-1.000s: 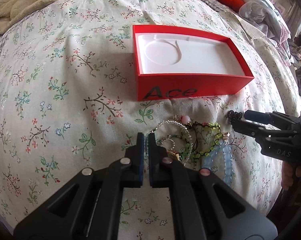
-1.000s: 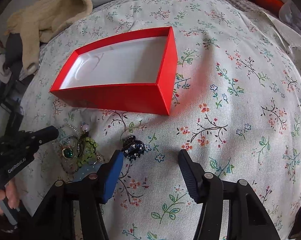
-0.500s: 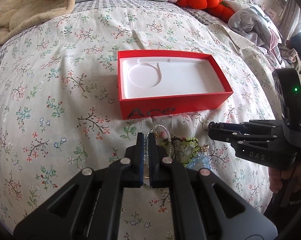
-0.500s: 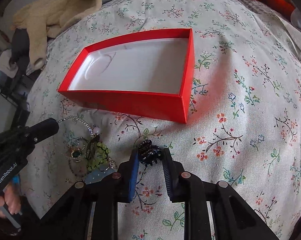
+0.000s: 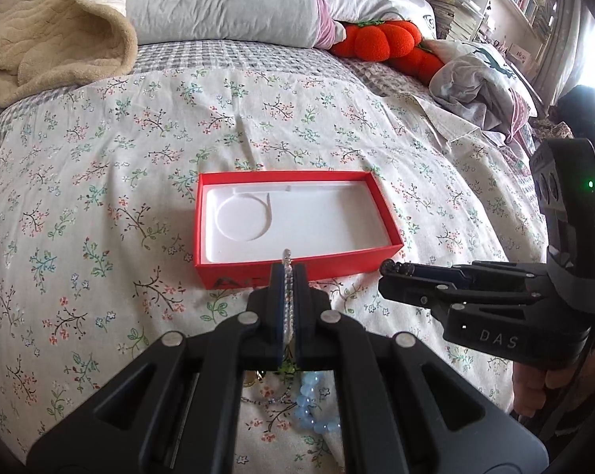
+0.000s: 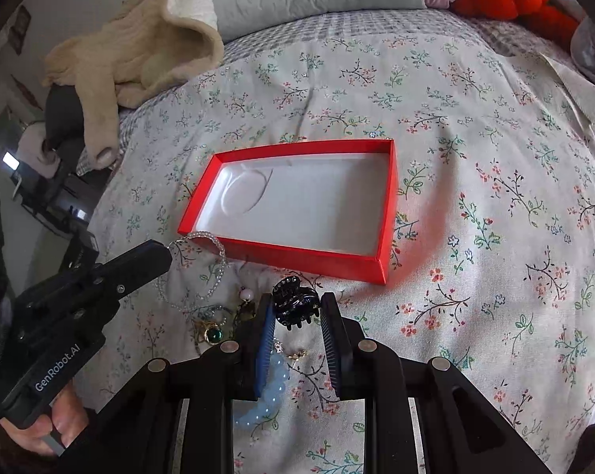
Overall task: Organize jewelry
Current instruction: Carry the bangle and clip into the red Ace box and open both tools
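Left hand-held gripper (image 5: 289, 272): pressed together on a clear bead strand (image 6: 202, 268), which runs up between the pads and pokes out above the tips; from the right wrist view the strand hangs from it in a loop.
Right hand-held gripper (image 6: 296, 310): pinching a dark claw hair clip (image 6: 295, 303), its teeth showing between the ribbed pads; the jaws have just been closing, with the clip between them.
Jewelry pile (image 6: 234, 331): on the bed just below the grippers, partly hidden by both; a green-stone piece (image 6: 214, 333), a pink bead (image 6: 246, 294) and a pale blue bead bracelet (image 6: 264, 389) can be made out, the rest is a tangle.
Red box (image 5: 293, 225): open, just beyond the pile, white insert with a round recess; lettering on its near wall is covered by the left gripper.
Floral bedspread (image 5: 100, 205): under everything.
Beyond: beige blanket (image 5: 48, 39), grey pillow (image 5: 226, 0), orange plush (image 5: 380, 41), cut off by the frame edge.
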{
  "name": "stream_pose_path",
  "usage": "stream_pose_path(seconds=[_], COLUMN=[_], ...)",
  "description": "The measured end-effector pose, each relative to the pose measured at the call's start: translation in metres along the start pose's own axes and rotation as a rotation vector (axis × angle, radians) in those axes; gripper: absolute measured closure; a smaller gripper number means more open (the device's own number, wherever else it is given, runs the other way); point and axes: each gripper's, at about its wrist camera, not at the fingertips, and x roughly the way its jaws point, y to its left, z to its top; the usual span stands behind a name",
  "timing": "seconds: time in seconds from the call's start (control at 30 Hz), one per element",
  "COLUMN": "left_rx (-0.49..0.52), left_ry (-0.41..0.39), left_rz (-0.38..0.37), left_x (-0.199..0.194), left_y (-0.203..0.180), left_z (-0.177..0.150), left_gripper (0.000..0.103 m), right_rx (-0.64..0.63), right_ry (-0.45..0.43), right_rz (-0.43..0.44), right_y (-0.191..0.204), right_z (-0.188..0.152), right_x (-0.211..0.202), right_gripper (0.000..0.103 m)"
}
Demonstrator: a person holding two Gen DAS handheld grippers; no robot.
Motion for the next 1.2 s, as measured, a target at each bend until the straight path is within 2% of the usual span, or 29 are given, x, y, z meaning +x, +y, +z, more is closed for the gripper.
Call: stream_pose_path(seconds=[0.23,0.43,0.53,0.83,0.97,1.07,1.2], left_rx=[-0.039,-0.115,-0.158,-0.181,-0.176,-0.197,-0.161], left_ry=[-0.071,-0.096,-0.082,-0.043,-0.033,-0.010,0.014], left_rz=[-0.050,-0.121,-0.143,-0.024,0.020,-0.010,-0.033], left_x=[-0.005,0.005,0.016,0.040,0.044,0.050,0.057], left_y=[-0.008,-0.005,0.002,0.027,0.034,0.039,0.029], left_z=[0.018,0.029,0.034,0.033,0.032,0.030,0.028], left_gripper=[0.098,0.098,0.098,0.098,0.098,0.098,0.098], right_rx=[0.046,0.050,0.053,0.019,0.016,0.026,0.022], right_ry=[-0.045,-0.063,-0.059,-0.038,-0.020,-0.010,-0.008], right_rz=[0.002,0.009,0.006,0.004,-0.024,-0.032,-0.030], right_y=[-0.010,-0.017,-0.020,-0.020,-0.021,-0.025,-0.024], right_z=[0.018,0.028,0.034,0.046,0.046,0.047,0.048], right_x=[-0.013,-0.010,-0.003,0.016,0.025,0.029,0.031], right_gripper=[0.079,0.079,0.079,0.079,0.079,0.079,0.079])
